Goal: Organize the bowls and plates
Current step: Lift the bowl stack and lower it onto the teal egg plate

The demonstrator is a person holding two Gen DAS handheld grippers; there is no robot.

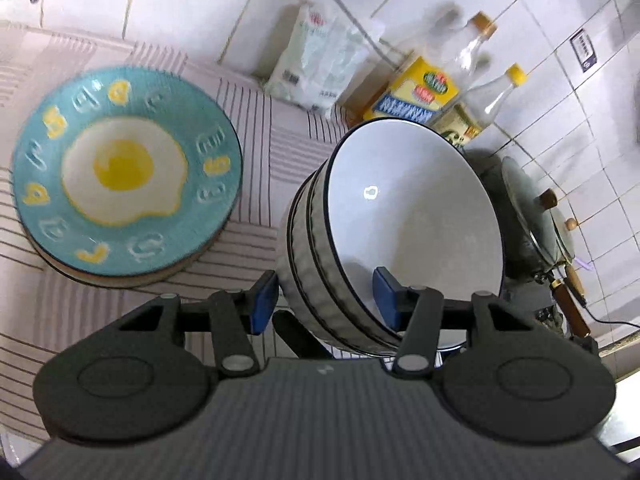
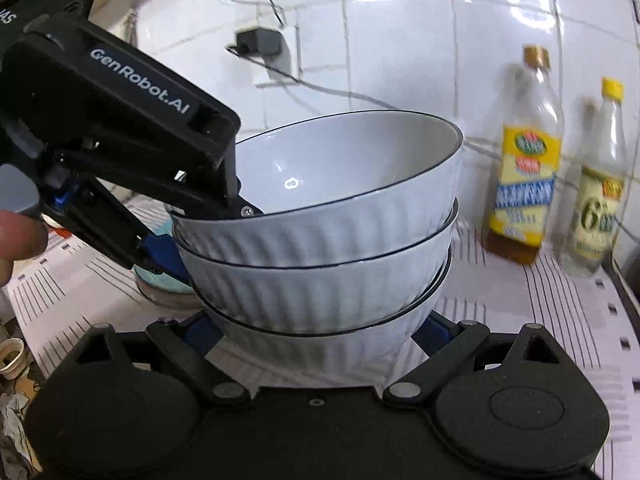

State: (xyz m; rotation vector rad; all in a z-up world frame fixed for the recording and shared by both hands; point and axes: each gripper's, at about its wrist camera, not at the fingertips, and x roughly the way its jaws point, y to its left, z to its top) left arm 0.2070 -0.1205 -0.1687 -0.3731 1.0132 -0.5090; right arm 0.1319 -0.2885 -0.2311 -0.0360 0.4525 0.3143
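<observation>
Bowls (image 2: 320, 216) — three white ribbed ones with thin dark rims, nested into a single stack — sit near the middle of the striped worktop (image 1: 256, 128), mouths up; in the right wrist view the top bowl tips a little toward its left side, so the stack's axis leans rather than standing plumb. The left claw (image 1: 326, 300) straddles the near wall of the stack, one blue pad (image 1: 264, 300) outside against the ribbed side and the other over the rim inside the top bowl; whether the pads actually press the wall I cannot tell. The right claw (image 2: 320, 330) is spread wide around the bottom bowl, its blue pads showing at either flank of the base. To the left of the stack, apart from it, lies a teal plate (image 1: 124, 172) painted with a fried egg, flat on top of other plates. Two bottles (image 2: 520, 152) with yellow caps stand by the tiled wall (image 2: 400, 40) behind, beside a white bag (image 1: 316, 64).
</observation>
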